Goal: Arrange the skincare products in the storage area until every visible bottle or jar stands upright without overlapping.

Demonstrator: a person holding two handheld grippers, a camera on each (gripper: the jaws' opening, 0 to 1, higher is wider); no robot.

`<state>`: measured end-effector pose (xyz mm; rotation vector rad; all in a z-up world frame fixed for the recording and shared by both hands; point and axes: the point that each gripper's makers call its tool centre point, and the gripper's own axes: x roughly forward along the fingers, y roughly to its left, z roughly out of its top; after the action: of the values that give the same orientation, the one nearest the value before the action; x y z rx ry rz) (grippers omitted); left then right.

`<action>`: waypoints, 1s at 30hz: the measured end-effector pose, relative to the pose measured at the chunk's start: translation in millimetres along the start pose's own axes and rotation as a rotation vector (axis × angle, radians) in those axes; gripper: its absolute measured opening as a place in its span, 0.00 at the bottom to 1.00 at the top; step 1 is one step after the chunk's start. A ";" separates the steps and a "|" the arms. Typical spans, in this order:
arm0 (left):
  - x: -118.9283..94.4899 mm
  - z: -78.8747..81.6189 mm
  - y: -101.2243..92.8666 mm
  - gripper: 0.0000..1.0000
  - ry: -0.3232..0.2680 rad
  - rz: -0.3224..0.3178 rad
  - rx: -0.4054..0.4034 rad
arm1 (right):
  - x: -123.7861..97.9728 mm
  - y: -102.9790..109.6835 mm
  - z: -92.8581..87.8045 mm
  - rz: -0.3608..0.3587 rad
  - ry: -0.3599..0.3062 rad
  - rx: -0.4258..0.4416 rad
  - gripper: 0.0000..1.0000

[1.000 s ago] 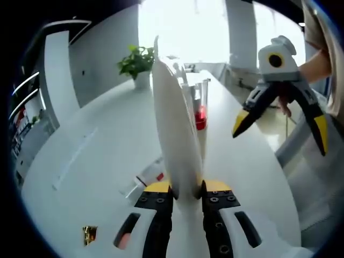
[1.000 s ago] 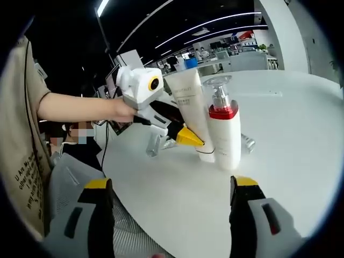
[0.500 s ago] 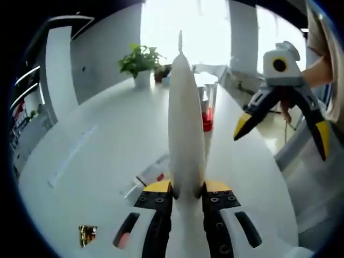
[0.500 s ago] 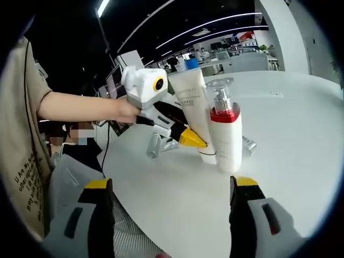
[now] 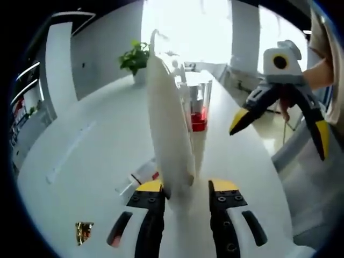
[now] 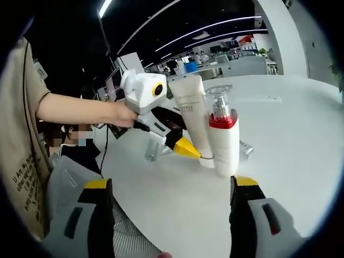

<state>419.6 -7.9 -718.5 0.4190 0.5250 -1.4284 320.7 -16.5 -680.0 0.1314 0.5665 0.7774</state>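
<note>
On the white round table (image 6: 301,161), a white tube (image 5: 166,134) stands cap-down between the jaws of the left gripper (image 5: 183,185). Those jaws are spread slightly wider than the tube's base, one touching or nearly touching its lower side and a gap on the other, so the tube appears released, or close to it, not clamped. It leans a little toward 11 o'clock in the left gripper view. In the right gripper view the tube (image 6: 191,115) rises just beside a white pump bottle (image 6: 223,140) with a red collar and clear cap; the two look touching or nearly so, tube at the bottle's 9 o'clock. Judgement: the tube is set close to the bottle to group upright items.

At 8 o'clock of the tube in the left gripper view, a small vial (image 5: 141,174) lies flat on the table; it is likely next to be stood up.

Right gripper (image 6: 166,183) hangs off the table edge with jaws wide apart, holding nothing, presumably waiting.

Risk: the leaning tube may topple once the left jaws withdraw.
</note>
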 end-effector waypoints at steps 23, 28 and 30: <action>-41.1 -34.3 -22.4 0.84 0.065 0.136 -0.275 | -13.3 17.5 6.1 -0.023 -0.013 -0.043 0.92; -51.5 -36.7 -33.2 0.85 0.052 0.151 -0.327 | -17.6 22.3 7.3 -0.029 -0.023 -0.050 0.93; -56.7 -38.1 -35.6 0.87 0.044 0.169 -0.339 | -18.1 24.4 6.8 -0.029 -0.025 -0.052 0.93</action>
<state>377.2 56.3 -715.7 0.2169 0.7364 -1.1436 298.6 -11.1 -658.7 0.0849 0.5236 0.7603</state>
